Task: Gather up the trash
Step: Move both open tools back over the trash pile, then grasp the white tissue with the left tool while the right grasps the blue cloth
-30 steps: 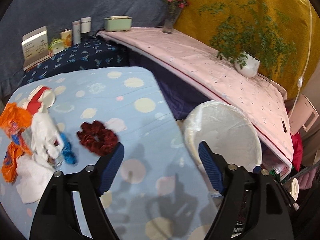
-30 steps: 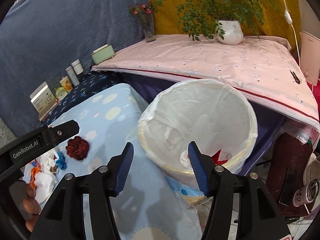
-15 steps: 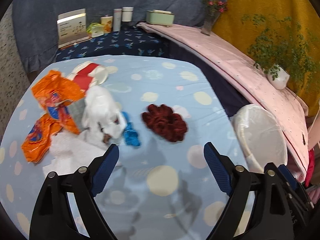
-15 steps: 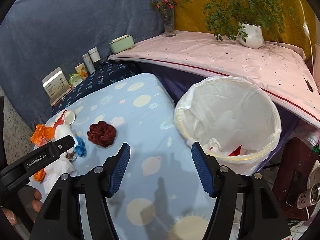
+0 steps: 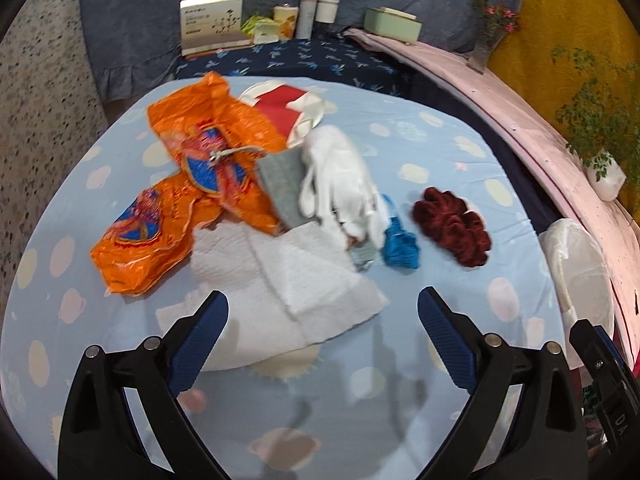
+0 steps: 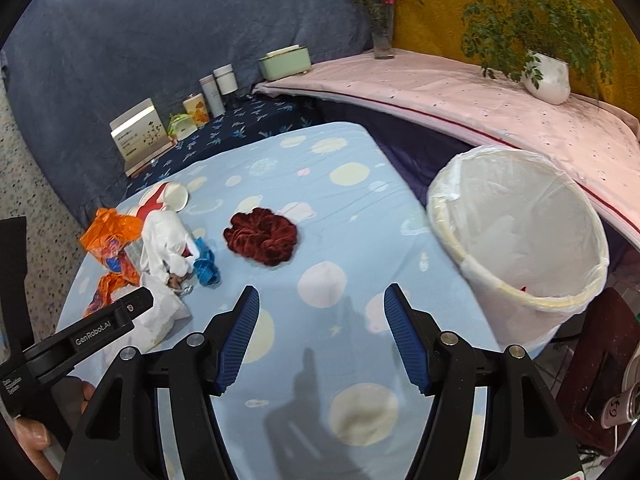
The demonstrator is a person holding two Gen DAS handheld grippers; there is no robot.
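The left tongs [image 5: 322, 334] are standing spread wide and holding nothing, hovering over the near edge of the table [image 5: 420, 396] with its light blue dotted cloth. The right tongs [image 6: 320, 336] are likewise spread and empty, pointing across the table with the lined trash bin [image 6: 516, 236] lying at about 2 o'clock from them, just off the table's right edge; a scrap of red is showing at its bottom. The trash is lying in one cluster on the table: a white paper towel [image 5: 280, 276] directly at 12 o'clock from the left tongs and just beyond their tips, an orange wrapper [image 5: 180, 200] at about 10 o'clock, a white crumpled bag [image 5: 340, 184] at 12 o'clock farther back, a red-and-white paper cup [image 5: 286, 110] behind that, and a small blue scrap [image 5: 400, 242] at about 1 o'clock. A dark red scrunchie [image 5: 450, 226] is lying apart at 1 o'clock; whether it counts as trash cannot be told. In the right wrist view the whole cluster is sitting at 10 o'clock, well apart from the right tongs, so the left tongs are judged the nearer ones for the next pick. The paper towel's long axis is running roughly from 10 o'clock to 4 o'clock across the left tongs' opening, so a straight descent would likely be bracketing its near corner.
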